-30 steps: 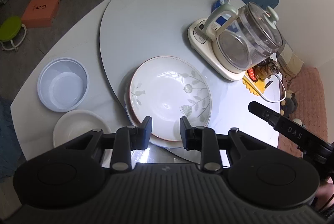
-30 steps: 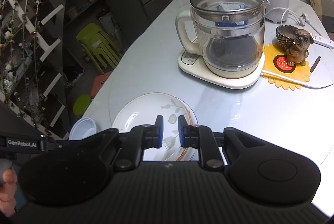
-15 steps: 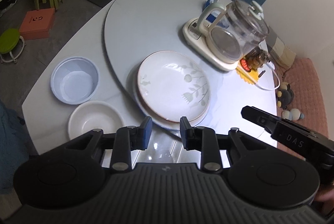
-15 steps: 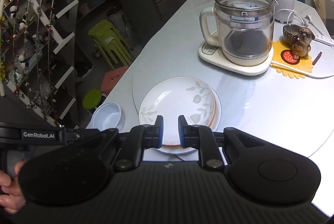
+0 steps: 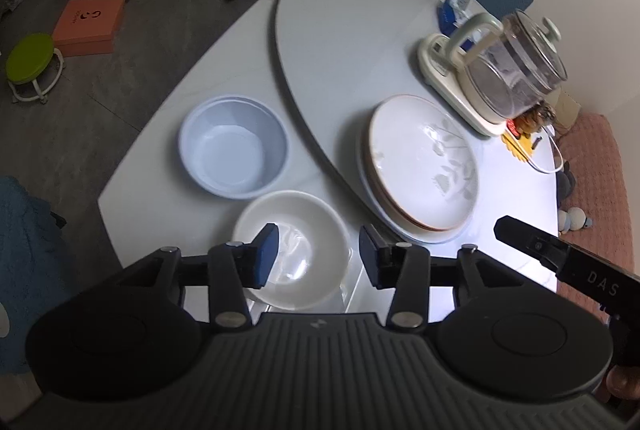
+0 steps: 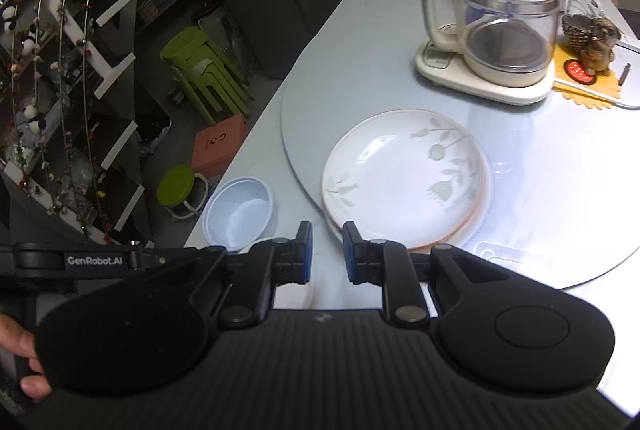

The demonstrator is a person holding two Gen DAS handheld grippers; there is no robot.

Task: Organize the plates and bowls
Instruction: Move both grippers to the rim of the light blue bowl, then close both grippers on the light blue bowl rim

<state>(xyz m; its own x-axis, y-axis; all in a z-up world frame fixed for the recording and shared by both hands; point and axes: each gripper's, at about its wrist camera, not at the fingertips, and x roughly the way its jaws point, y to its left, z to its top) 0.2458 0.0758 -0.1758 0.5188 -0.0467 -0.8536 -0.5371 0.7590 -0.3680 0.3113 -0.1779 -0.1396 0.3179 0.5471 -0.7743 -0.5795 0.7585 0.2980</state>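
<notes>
Plates (image 5: 420, 169) now sit stacked at two o'clock of my left gripper (image 5: 316, 250), whose empty jaws are opening over the white bowl (image 5: 296, 250), probably next, while my right gripper (image 6: 326, 250) opens empty.

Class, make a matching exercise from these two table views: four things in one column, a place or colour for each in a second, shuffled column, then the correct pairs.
Things
1. white bowl
2. blue bowl
3. floral plate
4. glass kettle

Descriptions
A. stands on a cream base
B. top of the plate stack on the turntable
C. pale blue, near the table's edge
D. plain white, below the left gripper's opening jaws

Pairs: 1-D, 2-C, 3-B, 4-A
</notes>
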